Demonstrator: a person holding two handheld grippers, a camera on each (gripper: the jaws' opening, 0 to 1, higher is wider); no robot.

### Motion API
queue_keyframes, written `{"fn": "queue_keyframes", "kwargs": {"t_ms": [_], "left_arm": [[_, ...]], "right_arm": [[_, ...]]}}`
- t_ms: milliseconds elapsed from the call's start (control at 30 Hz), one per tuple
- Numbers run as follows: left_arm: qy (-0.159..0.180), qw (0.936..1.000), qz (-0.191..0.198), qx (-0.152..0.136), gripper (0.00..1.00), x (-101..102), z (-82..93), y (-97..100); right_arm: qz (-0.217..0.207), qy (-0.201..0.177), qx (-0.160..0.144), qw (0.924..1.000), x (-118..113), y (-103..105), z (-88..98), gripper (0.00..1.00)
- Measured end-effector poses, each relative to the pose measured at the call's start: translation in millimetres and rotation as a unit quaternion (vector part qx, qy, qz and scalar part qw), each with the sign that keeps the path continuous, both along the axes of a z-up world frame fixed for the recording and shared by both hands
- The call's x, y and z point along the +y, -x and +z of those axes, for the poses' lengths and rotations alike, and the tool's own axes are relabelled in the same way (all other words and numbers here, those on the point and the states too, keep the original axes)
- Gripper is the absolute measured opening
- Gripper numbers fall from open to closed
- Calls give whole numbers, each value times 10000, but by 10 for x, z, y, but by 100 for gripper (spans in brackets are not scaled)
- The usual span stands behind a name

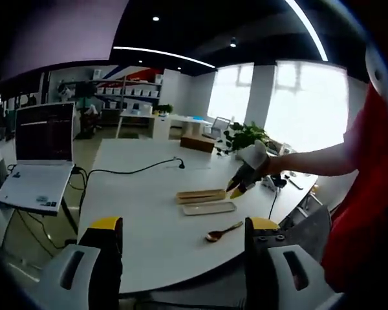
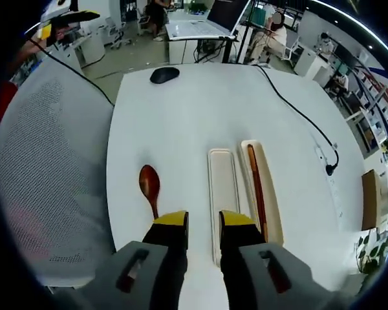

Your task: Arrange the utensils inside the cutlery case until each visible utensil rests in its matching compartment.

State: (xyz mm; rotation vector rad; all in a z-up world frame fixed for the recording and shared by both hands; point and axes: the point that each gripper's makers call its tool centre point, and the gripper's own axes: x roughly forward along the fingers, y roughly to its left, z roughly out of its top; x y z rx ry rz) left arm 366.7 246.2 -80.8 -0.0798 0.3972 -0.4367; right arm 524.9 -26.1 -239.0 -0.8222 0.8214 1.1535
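I find my right gripper [image 2: 203, 223], jaws slightly parted and empty, nearer the spoon [image 2: 149, 185], which lies just left, long axis parallel, beside the 2-part cutlery case [image 2: 224, 187].

In your right gripper view, the wooden spoon [image 2: 150, 186] loses the end of its handle behind your right gripper [image 2: 203, 223], and the near ends of the white lid [image 2: 222, 187] and the cutlery case [image 2: 271, 194] are covered by the same jaws. The chopsticks [image 2: 255, 187] in the case merge into one dark strip, so you cannot tell if it is one stick or two. In your left gripper view, the case [image 1: 200, 195] is too small to show its contents.
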Motion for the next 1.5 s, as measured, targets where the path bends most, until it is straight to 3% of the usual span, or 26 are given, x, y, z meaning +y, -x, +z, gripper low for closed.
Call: {"fn": "queue_keyframes", "kwargs": {"t_ms": [367,633,1033,1167,1433,1500], "left_arm": [[60,10000,-9,19,79,-150,-46,45],[15,10000,73,44,78,-96,-63,71],[17,9999,127,2,76,-124,-62,-2],[-63,10000,-3,23,76,-166,-75,-11],[-98,9999,-7,96,76,-196,-99,-21],[-110,9999,-18,62,76,-210,-77,-14]], "right_arm": [[-60,-86,90,9999,-100,208,-71,16],[-40,12,129,9999,-103,366,-240,16],[199,162,102,9996,15,485,-326,16],[329,243,164,9990,56,553,-420,17],[216,308,299,9988,75,603,-646,15],[68,254,456,9986,63,628,-705,14]]}}
